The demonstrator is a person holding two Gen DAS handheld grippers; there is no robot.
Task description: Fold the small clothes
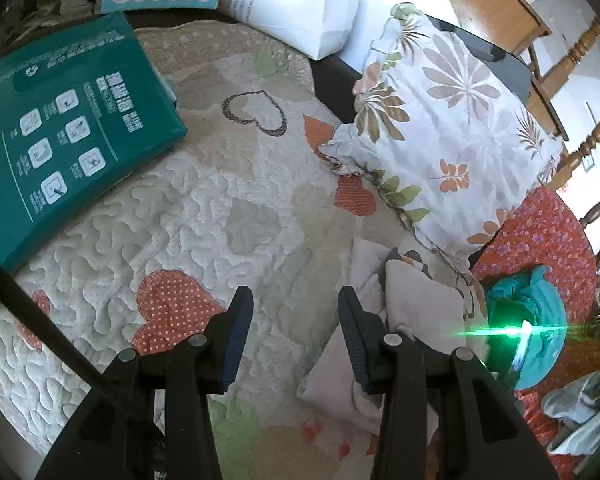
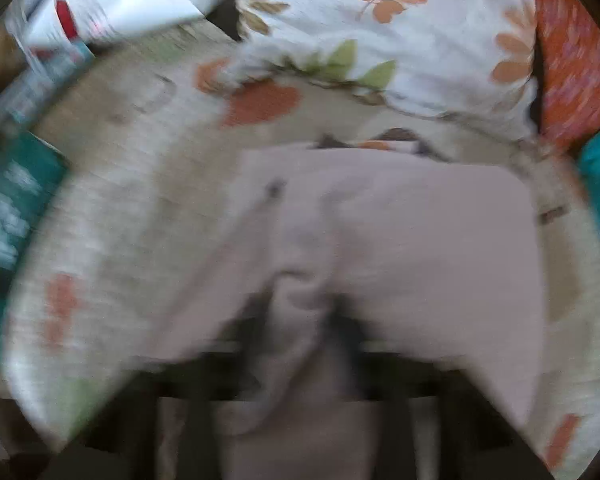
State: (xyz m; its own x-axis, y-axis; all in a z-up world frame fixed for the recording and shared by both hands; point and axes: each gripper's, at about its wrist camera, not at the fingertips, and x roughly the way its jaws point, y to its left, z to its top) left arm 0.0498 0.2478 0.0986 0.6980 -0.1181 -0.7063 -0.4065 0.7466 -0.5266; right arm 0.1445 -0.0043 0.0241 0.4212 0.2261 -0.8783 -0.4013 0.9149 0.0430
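Note:
A small pale pink garment (image 1: 416, 312) lies bunched on the quilted bed cover, just right of my left gripper. My left gripper (image 1: 296, 312) is open and empty, hovering over the quilt (image 1: 204, 208). The right wrist view is heavily blurred. There the pink garment (image 2: 420, 232) fills the middle, and a fold of it runs down between the dark fingers of my right gripper (image 2: 304, 312), which looks shut on the cloth.
A teal package (image 1: 60, 128) lies at the left on the quilt. A leaf-print pillow (image 1: 452, 128) is at the right, with an orange floral cloth (image 1: 548, 248) and a teal bundle (image 1: 536, 320) beside it. A white bag (image 1: 300, 4) and wooden chairs (image 1: 560, 64) stand beyond.

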